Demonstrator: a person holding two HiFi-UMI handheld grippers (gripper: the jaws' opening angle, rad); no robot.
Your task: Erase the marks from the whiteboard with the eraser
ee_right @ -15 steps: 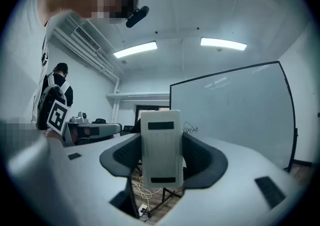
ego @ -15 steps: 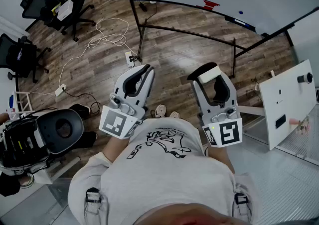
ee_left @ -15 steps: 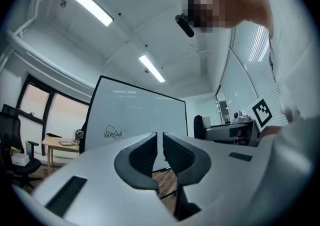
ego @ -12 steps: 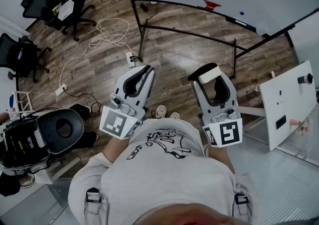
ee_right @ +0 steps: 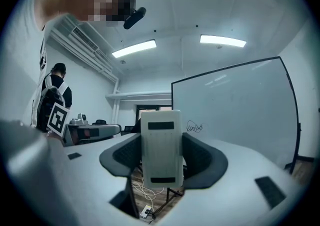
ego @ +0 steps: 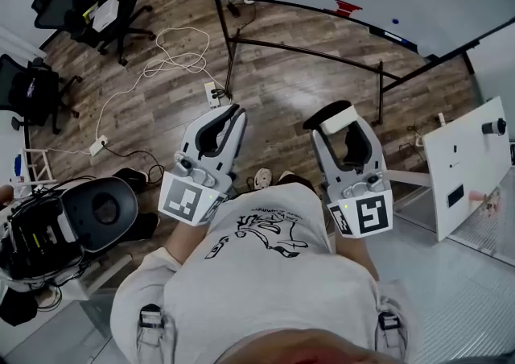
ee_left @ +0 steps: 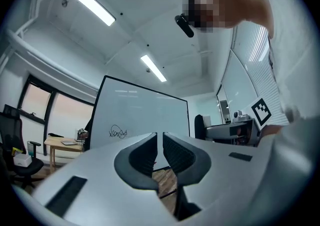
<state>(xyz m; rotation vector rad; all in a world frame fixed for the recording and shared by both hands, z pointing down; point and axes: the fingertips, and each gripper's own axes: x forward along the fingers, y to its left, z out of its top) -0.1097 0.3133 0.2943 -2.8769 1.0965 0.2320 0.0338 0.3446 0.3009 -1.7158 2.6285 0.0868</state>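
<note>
One white rectangular block eraser (ee_right: 161,151) stands upright between the jaws of the right gripper (ego: 341,124), which are clamped on its two long sides; it is carried in front of the person's torso, well apart from the board. The large black-framed whiteboard on a wheeled stand (ee_right: 235,115) faces the person across the wood-plank floor (ego: 273,88). It bears a single small black scribbled mark (ee_right: 194,127), which also shows in the left gripper view. The left gripper (ee_left: 160,142) holds nothing; its dark ribbed jaws are drawn almost together, with only a narrow slit between them. A small red object (ego: 348,6) lies on the board's tray. Compared with half a second earlier, almost nothing has changed: both grippers keep the same raised posture. Only the left gripper and the framing of the floor have shifted slightly, and the shoe tips below the grippers have moved, which suggests a step being taken. By this reading the task is at the approach stage: the eraser is secured, the scribble is untouched, and the gap to the board must close before any wiping can begin.
</note>
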